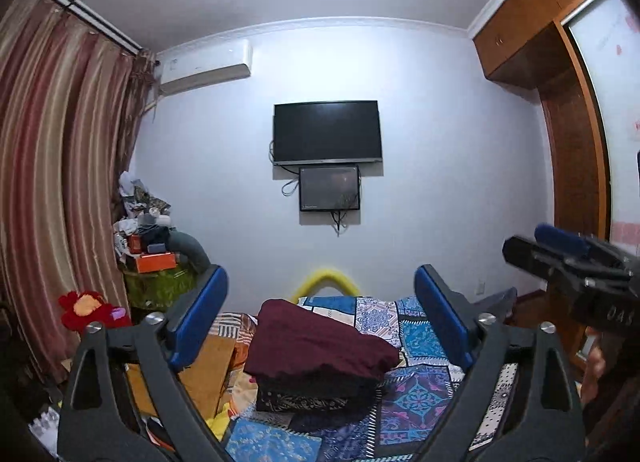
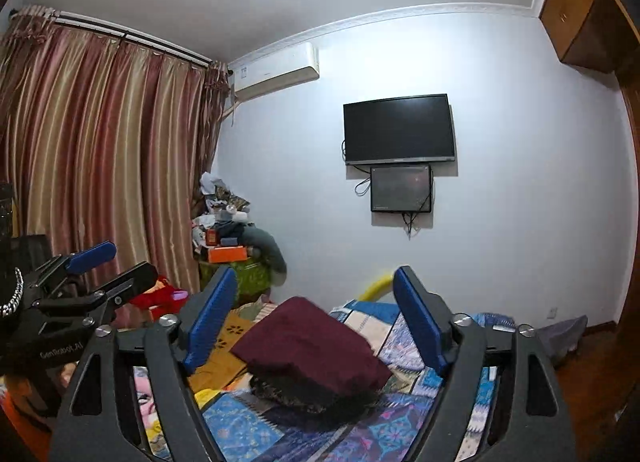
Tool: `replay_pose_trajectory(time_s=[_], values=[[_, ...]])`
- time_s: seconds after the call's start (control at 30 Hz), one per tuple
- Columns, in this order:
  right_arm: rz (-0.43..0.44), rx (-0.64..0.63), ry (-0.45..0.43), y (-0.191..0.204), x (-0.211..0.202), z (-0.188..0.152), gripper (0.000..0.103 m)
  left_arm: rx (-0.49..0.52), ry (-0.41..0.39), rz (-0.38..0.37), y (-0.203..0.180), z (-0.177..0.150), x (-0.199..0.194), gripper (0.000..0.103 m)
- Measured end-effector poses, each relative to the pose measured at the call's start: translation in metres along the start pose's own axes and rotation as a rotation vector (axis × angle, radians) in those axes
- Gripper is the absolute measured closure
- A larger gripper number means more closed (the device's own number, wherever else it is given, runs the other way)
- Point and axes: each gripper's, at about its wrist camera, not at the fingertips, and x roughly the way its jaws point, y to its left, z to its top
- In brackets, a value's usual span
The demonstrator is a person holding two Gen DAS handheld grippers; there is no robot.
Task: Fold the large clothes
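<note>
A folded maroon garment (image 1: 320, 342) lies on top of a dark patterned folded garment (image 1: 312, 396), the 2 forming a small stack on a bed covered by a blue patchwork bedspread (image 1: 420, 342). The left hand-held gripper (image 1: 320, 322) hovers above the near end of the bed with its blue-padded fingers (image 1: 200, 318) spread wide and nothing between them; the stack sits ahead, framed by the gap. The right hand-held gripper (image 2: 314, 320) is likewise wide open and empty, apart from the stack. In the left wrist view the right hand-held gripper shows at the right edge, and in the right wrist view the left one shows at the left edge. Beyond the bed stands a pale wall carrying a black television (image 1: 326, 132) with a smaller dark screen (image 1: 330, 188) just beneath it, cables dangling. An air conditioner (image 1: 206, 68) is mounted high near the corner, next to striped red-and-gold curtains (image 1: 60, 150). In the corner beside the curtains rises a cluttered pile (image 1: 152, 234) with an orange box, and a red plush toy (image 1: 86, 308) lies nearby. A wooden wardrobe (image 1: 552, 50) fills the right side. A yellow curved object (image 1: 326, 280) peeks up past the far end of the bed.
</note>
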Motion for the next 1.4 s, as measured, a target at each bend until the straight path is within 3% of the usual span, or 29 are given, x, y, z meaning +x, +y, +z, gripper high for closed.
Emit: replay_pose_trajectory(time_s=[0.1, 0.2, 0.33, 1.4], values=[[-0.018, 0.032, 0.010, -0.001, 0.000, -0.006, 0.017, -0.032, 0.001, 0.011, -0.001, -0.005, -0.011, 0.000], [-0.050, 0.046, 0.016, -0.004, -0.003, -0.012, 0.000, -0.071, 0.020, 0.020, 0.004, -0.010, -0.016, 0.000], [-0.070, 0.073, 0.016, -0.006, -0.011, -0.016, 0.000, -0.085, 0.045, 0.054, 0.011, -0.019, -0.010, 0.000], [-0.085, 0.077, 0.118, -0.008, -0.018, -0.035, 0.000, -0.094, 0.135, 0.060, 0.013, -0.049, 0.003, 0.000]])
